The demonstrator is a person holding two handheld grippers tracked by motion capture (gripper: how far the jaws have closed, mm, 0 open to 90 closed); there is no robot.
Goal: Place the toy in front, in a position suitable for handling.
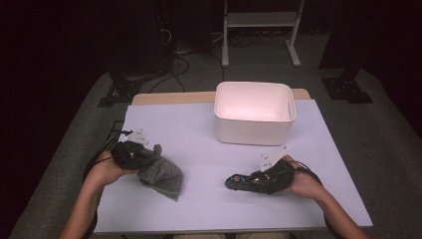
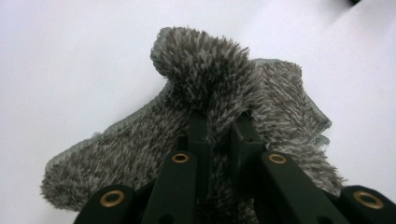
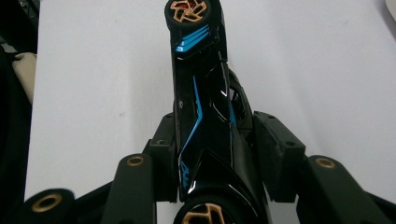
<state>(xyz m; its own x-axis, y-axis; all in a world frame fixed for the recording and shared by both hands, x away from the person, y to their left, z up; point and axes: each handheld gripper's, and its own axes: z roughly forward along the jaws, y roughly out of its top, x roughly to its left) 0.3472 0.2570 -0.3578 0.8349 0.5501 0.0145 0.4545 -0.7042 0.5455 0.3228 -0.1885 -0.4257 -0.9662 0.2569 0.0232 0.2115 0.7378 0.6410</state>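
My left jaws are pinching together on a fold of the grey cloth (image 2: 219,93), the rest of it trailing onto the worktop (image 1: 209,149) ahead of my left gripper (image 1: 149,155). My right gripper (image 1: 271,175) is clamping the black toy car (image 3: 205,116) across its sides, its long axis running straight out from the jaws. The white bin (image 1: 255,113) is sitting beyond both, nearer my right hand (image 1: 301,181), so I am judging the car to be going in first.

text: none legible | labels: none | numbers: none | signs: none
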